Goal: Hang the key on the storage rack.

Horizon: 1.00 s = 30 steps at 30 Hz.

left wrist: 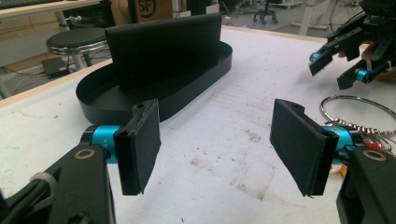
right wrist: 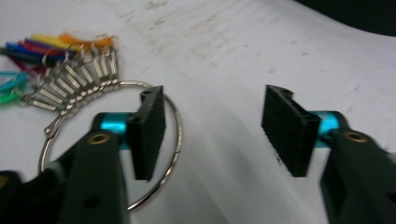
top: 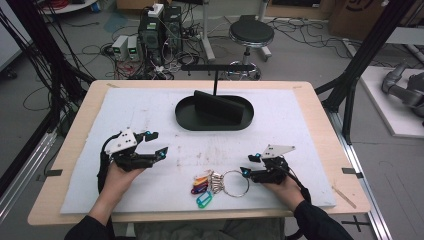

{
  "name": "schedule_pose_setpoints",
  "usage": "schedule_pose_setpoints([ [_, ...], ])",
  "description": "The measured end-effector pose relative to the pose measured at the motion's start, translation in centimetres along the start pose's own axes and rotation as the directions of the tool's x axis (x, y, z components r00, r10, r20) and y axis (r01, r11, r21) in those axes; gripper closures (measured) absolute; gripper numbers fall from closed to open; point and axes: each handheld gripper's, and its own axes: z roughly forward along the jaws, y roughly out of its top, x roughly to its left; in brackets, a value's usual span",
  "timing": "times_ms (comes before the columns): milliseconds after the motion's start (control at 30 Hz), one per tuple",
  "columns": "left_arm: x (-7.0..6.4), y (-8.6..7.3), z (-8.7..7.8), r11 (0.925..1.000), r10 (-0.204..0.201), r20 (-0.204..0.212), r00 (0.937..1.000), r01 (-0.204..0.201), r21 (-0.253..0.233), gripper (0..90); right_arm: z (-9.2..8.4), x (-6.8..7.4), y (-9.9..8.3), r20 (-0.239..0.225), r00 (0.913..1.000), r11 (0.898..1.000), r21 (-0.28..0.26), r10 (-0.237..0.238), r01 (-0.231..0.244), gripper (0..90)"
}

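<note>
You are reaching for the ring [top: 235, 183], which lies on the counter [top: 150, 115] at 9 o'clock of your right gripper [top: 248, 165]; its jaws stand wide, holding nothing. Next, bring one jaw inside the ring and close. The left gripper [top: 156, 142] waits wide.

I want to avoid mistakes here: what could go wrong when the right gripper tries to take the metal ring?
1. The right gripper has open jaws, one pad over the key ring, which lies flat on the mat; the pads may slip off the thin wire.
2. The coloured tags could drag and snag.
</note>
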Motion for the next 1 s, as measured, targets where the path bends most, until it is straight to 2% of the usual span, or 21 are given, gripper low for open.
schedule_pose_setpoints([
  [33,0.0,0.0,0.0,1.0000,-0.001,-0.001,1.0000,0.001,0.001,33.5,0.0,0.0,0.0,0.000,1.0000,1.000,0.000,0.000,0.000,46.1],
  [100,-0.1,0.0,0.1,1.0000,0.000,0.000,1.0000,0.000,0.002,33.4,0.4,0.4,-0.1,-0.021,0.9990,0.999,0.033,-0.039,0.039,53.9],
  [133,-0.1,0.0,0.1,1.0000,0.000,0.000,1.0000,0.000,0.002,33.5,0.4,0.4,-0.1,-0.021,0.9990,0.999,0.033,-0.039,0.039,53.9],
  [233,-0.1,0.0,0.2,1.0000,0.006,0.000,1.0000,-0.006,0.005,33.5,0.7,0.8,0.0,-0.030,0.9964,0.995,0.051,-0.079,0.080,61.5],
  [300,-0.1,0.0,0.2,1.0000,0.004,-0.001,1.0000,-0.004,0.005,33.5,0.9,1.2,0.1,-0.031,0.9934,0.990,0.082,-0.111,0.113,66.1],
  [433,-0.2,0.0,0.2,0.9999,0.011,0.001,0.9999,-0.011,0.011,33.5,0.9,1.4,0.1,-0.036,0.9920,0.989,0.083,-0.121,0.124,71.7],
  [467,-0.2,0.0,0.2,0.9999,0.011,0.003,0.9999,-0.011,0.013,33.5,1.0,1.5,0.1,-0.040,0.9890,0.986,0.079,-0.143,0.145,76.2],
  [567,-0.3,0.0,0.3,0.9999,0.007,0.003,1.0000,-0.007,0.012,33.5,1.0,1.6,0.1,-0.041,0.9896,0.987,0.083,-0.138,0.141,79.7],
  [600,-0.3,0.0,0.2,0.9999,0.009,0.002,1.0000,-0.009,0.013,33.4,1.0,1.5,0.2,-0.047,0.9904,0.988,0.083,-0.130,0.133,86.1],
  [767,-0.4,0.0,0.2,0.9998,0.012,0.004,0.9999,-0.012,0.017,33.5,1.1,1.2,0.3,-0.065,0.9931,0.991,0.089,-0.097,0.103,87.5],
  [900,-0.4,0.0,0.2,0.9998,0.012,0.005,0.9999,-0.012,0.017,33.5,1.0,1.0,0.4,-0.028,0.9952,0.993,0.075,-0.094,0.096,87.6],
  [967,-0.4,0.0,0.2,0.9998,0.009,0.004,1.0000,-0.009,0.016,33.5,0.6,0.5,0.6,-0.004,0.9975,0.997,0.045,-0.070,0.070,87.6],
  [1000,-0.4,0.0,0.1,0.9998,0.010,0.004,0.9999,-0.010,0.015,33.5,0.0,0.1,0.8,0.021,0.9985,0.999,0.002,-0.051,0.050,87.6],
])
